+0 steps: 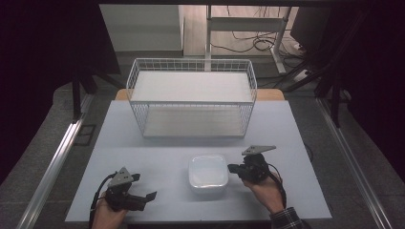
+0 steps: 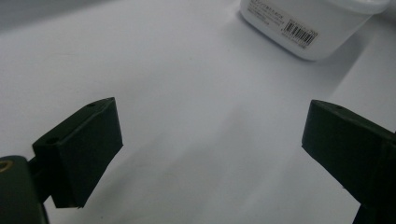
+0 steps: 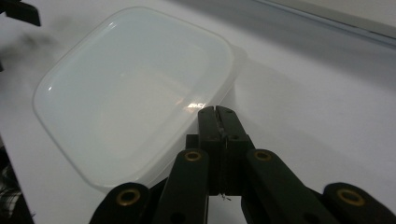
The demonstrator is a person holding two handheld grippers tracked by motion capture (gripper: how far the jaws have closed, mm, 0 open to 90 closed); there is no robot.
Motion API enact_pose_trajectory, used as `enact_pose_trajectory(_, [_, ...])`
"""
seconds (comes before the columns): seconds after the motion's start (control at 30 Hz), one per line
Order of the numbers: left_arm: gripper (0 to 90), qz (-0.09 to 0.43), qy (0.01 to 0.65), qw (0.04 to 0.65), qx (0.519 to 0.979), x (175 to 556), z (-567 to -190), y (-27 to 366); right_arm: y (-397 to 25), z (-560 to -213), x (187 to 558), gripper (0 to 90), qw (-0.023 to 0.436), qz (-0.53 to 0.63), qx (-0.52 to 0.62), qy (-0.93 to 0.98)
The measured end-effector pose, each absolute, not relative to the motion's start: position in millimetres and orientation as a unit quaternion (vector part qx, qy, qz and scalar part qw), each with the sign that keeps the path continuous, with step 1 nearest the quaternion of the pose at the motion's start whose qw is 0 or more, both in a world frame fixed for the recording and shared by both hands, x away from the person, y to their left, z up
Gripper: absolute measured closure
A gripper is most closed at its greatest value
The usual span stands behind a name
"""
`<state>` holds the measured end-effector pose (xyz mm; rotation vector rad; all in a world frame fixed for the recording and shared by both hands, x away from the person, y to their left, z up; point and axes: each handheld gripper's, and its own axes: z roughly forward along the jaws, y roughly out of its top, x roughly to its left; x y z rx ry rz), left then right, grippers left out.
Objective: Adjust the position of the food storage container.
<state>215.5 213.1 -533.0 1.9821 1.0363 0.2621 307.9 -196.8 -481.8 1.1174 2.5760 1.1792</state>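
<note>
Closed right hand-held gripper [image 3: 215, 112] meets the upright container's [image 1: 207, 174] rim; left hand-held gripper [image 2: 210, 154] gapes wide.

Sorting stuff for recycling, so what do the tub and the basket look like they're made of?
Tub: likely plastic, milky, translucent and glossy; its lid shows a glare spot. Basket: looks like white-coated metal wire, a thin open grid.

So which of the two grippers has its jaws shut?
The right gripper, beside the white container: its jaws are pressed together. The left gripper has its jaws spread wide over bare table.
</note>
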Motion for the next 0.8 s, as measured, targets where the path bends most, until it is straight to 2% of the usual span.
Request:
enact_pose_trajectory(0.17, [4.5, 0.105, 0.415, 0.431, 0.794, 215.5, -532.8, 213.2, -181.8, -483.1, 299.3, 88.7, 0.038, 0.387, 0.344, 0.855])
enact_pose_trajectory(0.3, [4.6, 0.105, 0.414, 0.43, 0.795, 215.2, -532.5, 213.0, -180.5, -483.7, 297.9, 88.1, 0.052, 0.383, 0.339, 0.857])
enact_pose_trajectory(0.37, [4.9, 0.102, 0.413, 0.431, 0.796, 215.0, -532.2, 213.0, -184.4, -480.3, 294.7, 83.3, 0.076, 0.387, 0.335, 0.856])
enact_pose_trajectory(0.5, [5.5, 0.097, 0.411, 0.432, 0.797, 214.8, -531.3, 212.3, -193.5, -478.4, 289.0, 65.1, 0.093, 0.399, 0.335, 0.849])
enact_pose_trajectory(0.67, [5.7, 0.099, 0.403, 0.431, 0.801, 214.0, -530.4, 210.0, -207.1, -477.8, 285.4, 38.2, 0.101, 0.419, 0.342, 0.835])
enact_pose_trajectory(0.8, [5.6, 0.101, 0.401, 0.431, 0.802, 213.8, -530.2, 209.2, -214.0, -481.9, 279.1, 21.4, 0.125, 0.421, 0.331, 0.835])
